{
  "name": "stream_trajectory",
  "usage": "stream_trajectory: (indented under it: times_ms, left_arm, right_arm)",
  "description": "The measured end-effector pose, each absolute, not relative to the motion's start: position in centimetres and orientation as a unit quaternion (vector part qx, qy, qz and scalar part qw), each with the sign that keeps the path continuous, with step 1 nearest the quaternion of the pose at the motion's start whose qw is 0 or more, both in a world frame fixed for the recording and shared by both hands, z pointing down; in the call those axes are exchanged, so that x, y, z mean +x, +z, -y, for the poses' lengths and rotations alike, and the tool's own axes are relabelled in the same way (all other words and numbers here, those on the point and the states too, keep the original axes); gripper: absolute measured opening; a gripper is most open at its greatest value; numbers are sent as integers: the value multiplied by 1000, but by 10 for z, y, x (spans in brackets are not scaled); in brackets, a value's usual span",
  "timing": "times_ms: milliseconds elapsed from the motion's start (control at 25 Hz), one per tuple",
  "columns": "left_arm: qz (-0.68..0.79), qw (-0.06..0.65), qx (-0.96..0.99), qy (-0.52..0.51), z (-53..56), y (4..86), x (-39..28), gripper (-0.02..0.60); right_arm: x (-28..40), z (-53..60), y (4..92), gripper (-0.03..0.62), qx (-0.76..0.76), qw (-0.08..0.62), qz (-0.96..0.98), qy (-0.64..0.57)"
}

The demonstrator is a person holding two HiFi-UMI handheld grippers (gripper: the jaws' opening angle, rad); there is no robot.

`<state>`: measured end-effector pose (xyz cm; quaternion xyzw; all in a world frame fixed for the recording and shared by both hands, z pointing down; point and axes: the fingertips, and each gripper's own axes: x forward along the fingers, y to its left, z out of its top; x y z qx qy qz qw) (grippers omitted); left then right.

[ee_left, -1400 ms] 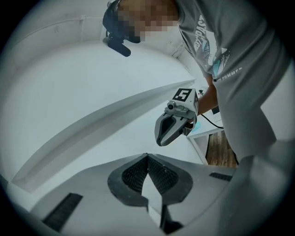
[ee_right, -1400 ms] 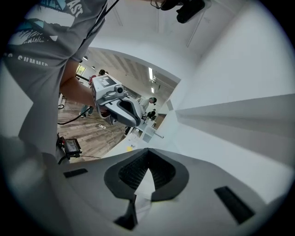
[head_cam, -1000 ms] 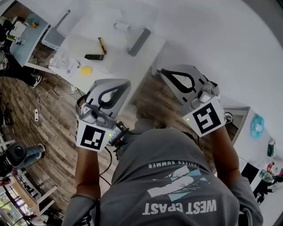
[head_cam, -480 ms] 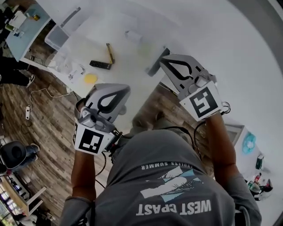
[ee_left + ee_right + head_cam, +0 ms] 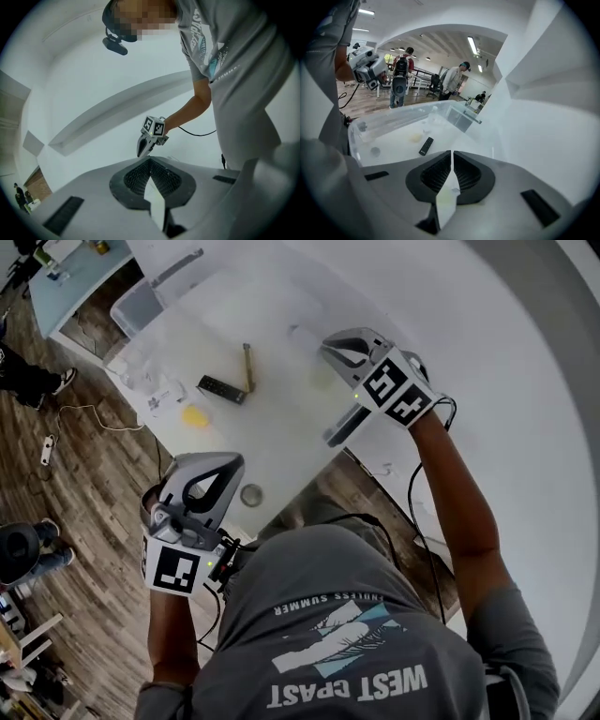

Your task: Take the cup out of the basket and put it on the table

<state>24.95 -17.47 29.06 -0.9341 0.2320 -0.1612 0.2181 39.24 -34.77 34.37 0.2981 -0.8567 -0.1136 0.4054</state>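
The right gripper [image 5: 330,345] hung over the white table [image 5: 281,442], reaching out at the end of the person's bare arm. Its own view showed the two jaws pressed together tip to tip, with nothing between them. The left gripper [image 5: 228,461] was held low beside the person's grey T-shirt [image 5: 347,634], just off the table's near edge and over the wooden floor [image 5: 84,484]. Its jaws were likewise closed, with nothing in them.

The clear plastic basket [image 5: 141,307] stood at the far left corner of the table, well apart from both grippers. The cup itself could not be picked out, and whether it sat inside the basket could not be told. A pale translucent cylinder [image 5: 302,334] lay on the table just beside the right gripper's tips, too washed out to identify.

Between the basket and the grippers lay a black remote control [image 5: 222,390], with a yellow-and-black stick [image 5: 247,368] just beside its right end and a round yellow thing [image 5: 194,415] near it. A small grey disc [image 5: 251,494] rested by the near edge, close to the left gripper. A dark grey bar [image 5: 339,427] lay below the right gripper's marker cube.
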Motion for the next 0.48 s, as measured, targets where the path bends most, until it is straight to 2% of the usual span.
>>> stream_trajectory:
  times_ms: [120, 280, 480]
  left_arm:
    - [-271, 202, -925, -172, 193, 296, 237, 8]
    - [-321, 179, -913, -179, 212, 300, 228, 8]
    - [-369, 161, -895, -191, 232, 306, 219, 8]
  right_arm:
    - [391, 391, 391, 31, 253, 451, 853, -76]
    - [392, 421, 465, 115, 167, 527, 833, -15]
    - [395, 428, 548, 260, 88, 600, 792, 72]
